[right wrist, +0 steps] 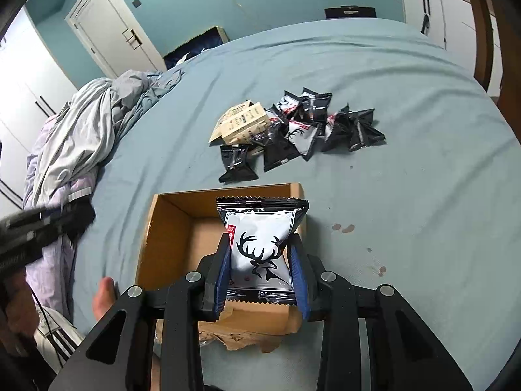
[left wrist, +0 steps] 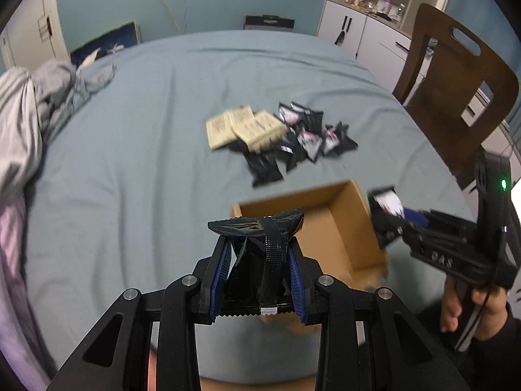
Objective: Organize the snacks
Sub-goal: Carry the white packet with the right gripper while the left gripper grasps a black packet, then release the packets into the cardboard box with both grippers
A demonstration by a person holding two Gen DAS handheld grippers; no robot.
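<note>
My left gripper (left wrist: 260, 244) is shut on a black snack packet (left wrist: 257, 226), held over the near-left corner of an open cardboard box (left wrist: 342, 192) on the bed. My right gripper (right wrist: 260, 241) is shut on a white-and-black packet with a deer print (right wrist: 260, 215), held above the same box (right wrist: 169, 224), whose inside looks bare. Beyond the box lies a pile of several black packets (right wrist: 302, 127) beside some beige ones (right wrist: 241, 122). The left wrist view also shows the right gripper (left wrist: 395, 220) with its packet (left wrist: 386, 203) at the box's right side.
Crumpled grey bedding (right wrist: 91, 130) is heaped at the left of the blue sheet (right wrist: 407, 104). A wooden chair (left wrist: 456, 91) stands by the bed's right edge, with white cabinets (left wrist: 355, 29) behind it. The box's near flap (right wrist: 247, 339) is torn. Small stains (right wrist: 342, 227) mark the sheet.
</note>
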